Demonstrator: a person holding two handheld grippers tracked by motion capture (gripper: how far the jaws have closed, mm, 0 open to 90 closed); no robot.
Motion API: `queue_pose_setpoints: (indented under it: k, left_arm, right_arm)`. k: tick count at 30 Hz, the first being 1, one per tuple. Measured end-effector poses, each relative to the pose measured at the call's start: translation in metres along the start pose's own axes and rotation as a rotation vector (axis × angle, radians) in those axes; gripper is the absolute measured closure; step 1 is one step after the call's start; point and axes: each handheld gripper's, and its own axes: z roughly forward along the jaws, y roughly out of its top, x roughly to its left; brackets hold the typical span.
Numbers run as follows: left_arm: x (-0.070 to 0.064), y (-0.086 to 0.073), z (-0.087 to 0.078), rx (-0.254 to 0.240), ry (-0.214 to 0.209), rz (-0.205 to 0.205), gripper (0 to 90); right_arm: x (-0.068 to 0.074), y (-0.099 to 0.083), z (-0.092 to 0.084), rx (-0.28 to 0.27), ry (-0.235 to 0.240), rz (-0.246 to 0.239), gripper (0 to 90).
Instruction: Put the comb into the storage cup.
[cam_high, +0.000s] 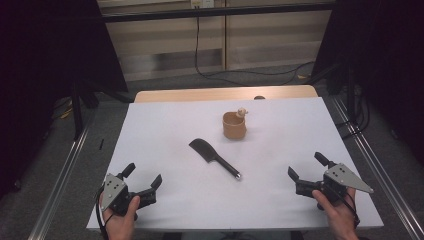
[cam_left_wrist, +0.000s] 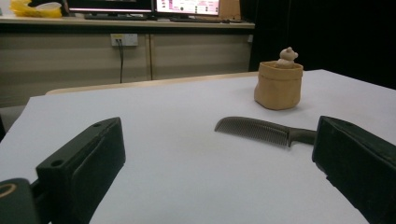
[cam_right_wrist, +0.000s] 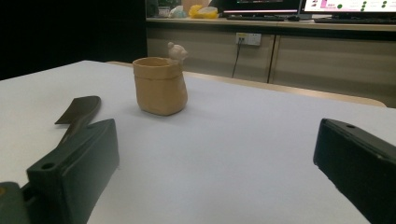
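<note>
The comb (cam_high: 214, 158) lies mid-table between the two grippers, its long axis running diagonally from the toothed end at far left to the handle tip at near right. The left gripper (cam_high: 143, 175) and right gripper (cam_high: 307, 168) both rest near the front edge, jaws spread wide and empty. The handle points toward the right gripper, with open table all round and the brown pot (cam_high: 234, 125) well beyond.
</note>
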Motion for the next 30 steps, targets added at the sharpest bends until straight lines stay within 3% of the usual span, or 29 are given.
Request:
queue_pose_setpoints:
  k: [14,21,30]
  left_arm:
    - [-0.001,0.001,0.001,0.004,-0.019,0.001,2.7]
    - [0.0,0.001,0.001,0.005,-0.019,0.002,2.8]
    - [-0.001,0.002,0.002,0.001,-0.026,0.003,2.8]
  right_arm:
    - [0.011,0.018,0.009,-0.044,0.066,-0.014,0.0]
    - [0.017,0.022,0.013,-0.057,0.061,-0.049,0.0]
    - [0.021,0.027,0.022,-0.053,0.097,-0.034,0.3]
